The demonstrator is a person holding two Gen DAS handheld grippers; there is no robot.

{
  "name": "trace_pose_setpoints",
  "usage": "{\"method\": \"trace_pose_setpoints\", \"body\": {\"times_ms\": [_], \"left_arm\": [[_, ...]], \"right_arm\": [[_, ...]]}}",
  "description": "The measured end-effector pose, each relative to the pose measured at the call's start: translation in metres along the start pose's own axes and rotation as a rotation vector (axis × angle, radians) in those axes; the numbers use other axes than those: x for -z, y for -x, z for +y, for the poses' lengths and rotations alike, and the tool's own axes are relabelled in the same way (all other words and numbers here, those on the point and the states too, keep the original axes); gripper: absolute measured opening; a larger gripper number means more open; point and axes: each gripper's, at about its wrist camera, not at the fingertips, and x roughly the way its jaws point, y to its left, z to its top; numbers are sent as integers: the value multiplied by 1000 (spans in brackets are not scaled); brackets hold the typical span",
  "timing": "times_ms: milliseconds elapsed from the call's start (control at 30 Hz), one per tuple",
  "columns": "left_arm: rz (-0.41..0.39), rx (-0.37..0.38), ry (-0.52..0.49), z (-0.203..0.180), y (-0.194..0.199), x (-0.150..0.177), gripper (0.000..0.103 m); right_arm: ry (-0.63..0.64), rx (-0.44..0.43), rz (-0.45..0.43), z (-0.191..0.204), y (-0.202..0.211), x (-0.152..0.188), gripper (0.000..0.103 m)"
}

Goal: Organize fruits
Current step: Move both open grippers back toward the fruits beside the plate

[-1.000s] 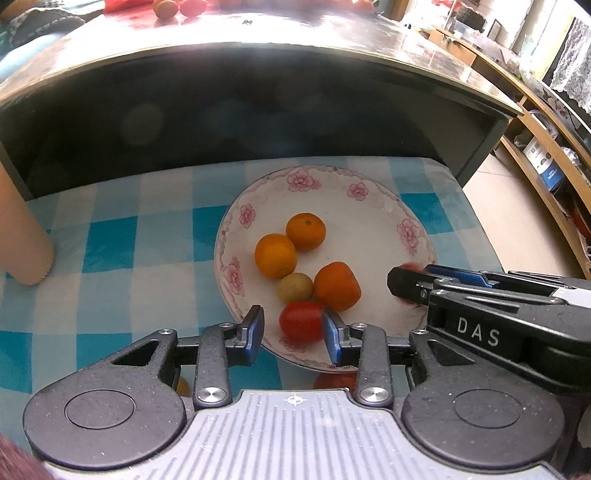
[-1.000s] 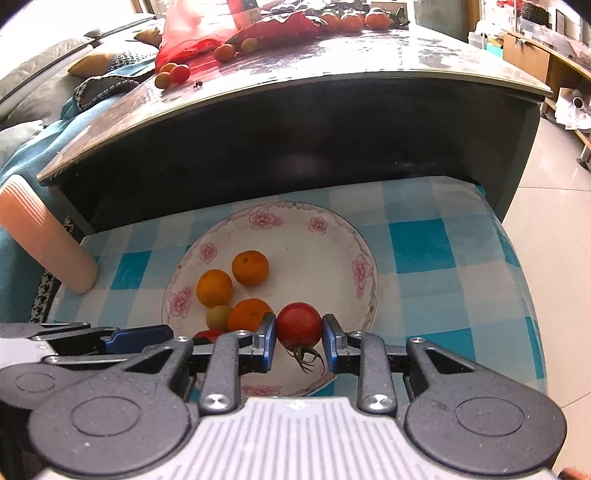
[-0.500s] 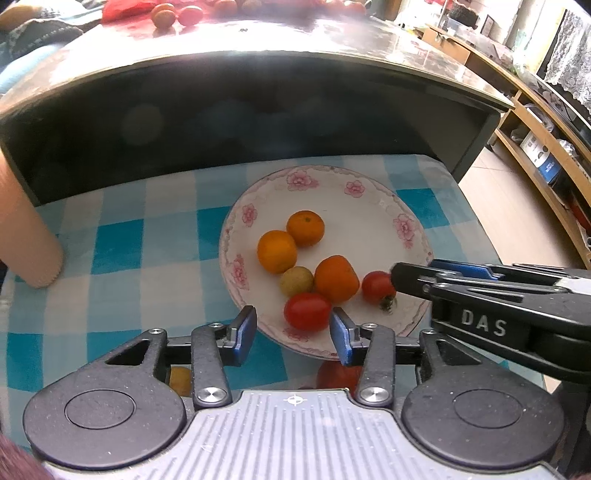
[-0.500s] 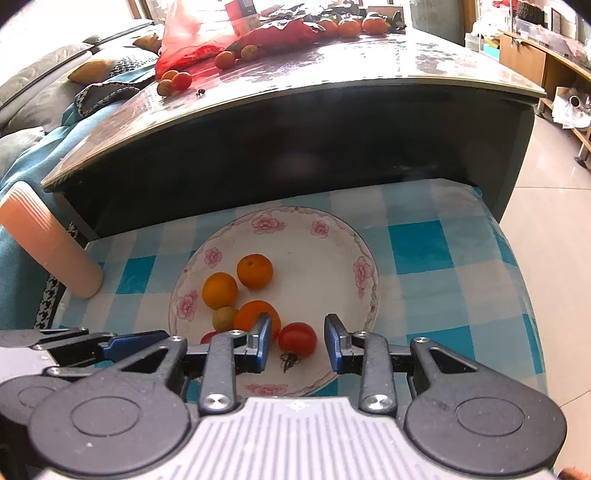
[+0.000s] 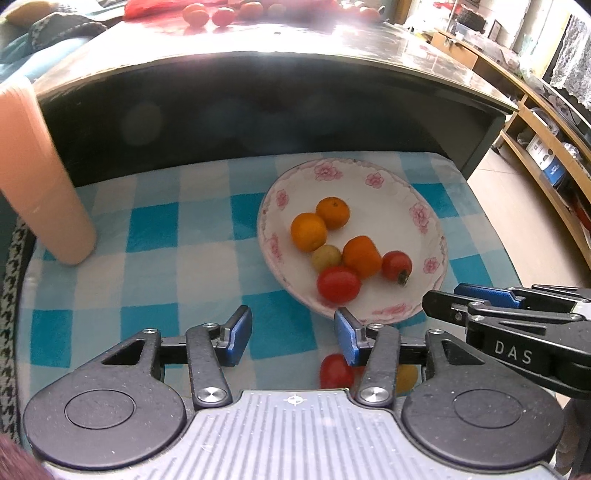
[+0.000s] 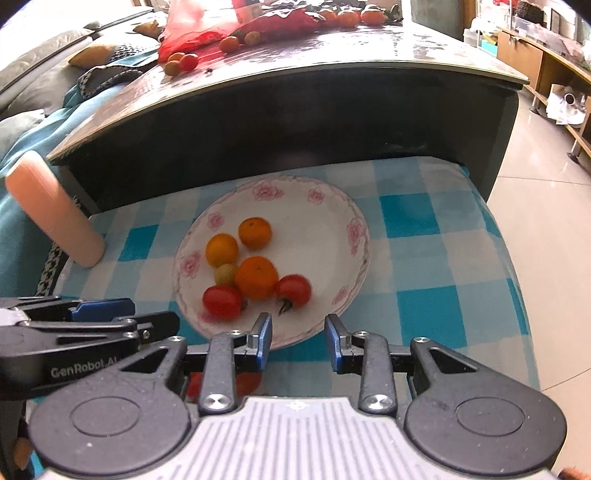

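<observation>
**Entry: fruit sorting, plate stage**

- **Plate**: white, pink-flowered rim, centre right of the left wrist view, resting on a blue-and-white checked cloth. Holds six fruits clustered toward its near side: three oranges, one small yellow-green fruit, and two red tomatoes.
- **Near tomato**: lies free on the plate, just beyond the left gripper.
- **Stemmed tomato**: lies free on the plate beside the largest orange, stem pointing toward the camera.
- **Left gripper**: jaws have just been opening; they stand apart with nothing between them, only cloth and the plate's near rim.
- **Right gripper**: jaws parted, empty, poised over the plate's near rim.
- **Step in hand (judged):** both tomatoes delivered and released; both grippers free for the next fetch.
- **Next move (judged):** more fruit waits off the plate. A red tomato and a yellow fruit lie on the cloth, partly hidden under the left gripper body. Reaching them calls for drawing back and dropping lower.
- **Surroundings:** dark table above, at top of frame, carrying a red bag and scattered fruit; a peach-coloured cylinder at left.
- **Obstructions:** the grippers sit close together and could foul each other; the table's overhang crowds any lift.
</observation>
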Motion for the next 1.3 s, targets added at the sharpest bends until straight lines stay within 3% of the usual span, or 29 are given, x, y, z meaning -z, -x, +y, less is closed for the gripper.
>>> {"method": "trace_pose_setpoints", "body": {"times_ms": [600, 1100, 1300], "left_arm": [[26, -16, 61, 39, 8, 15, 63], [87, -44, 67, 44, -30, 15, 63], [101, -67, 70, 44, -42, 14, 57]], "right_arm": [[6, -32, 64, 13, 3, 31, 45], [21, -51, 91, 21, 1, 40, 45], [4, -46, 101, 14, -3, 38, 45]]}}
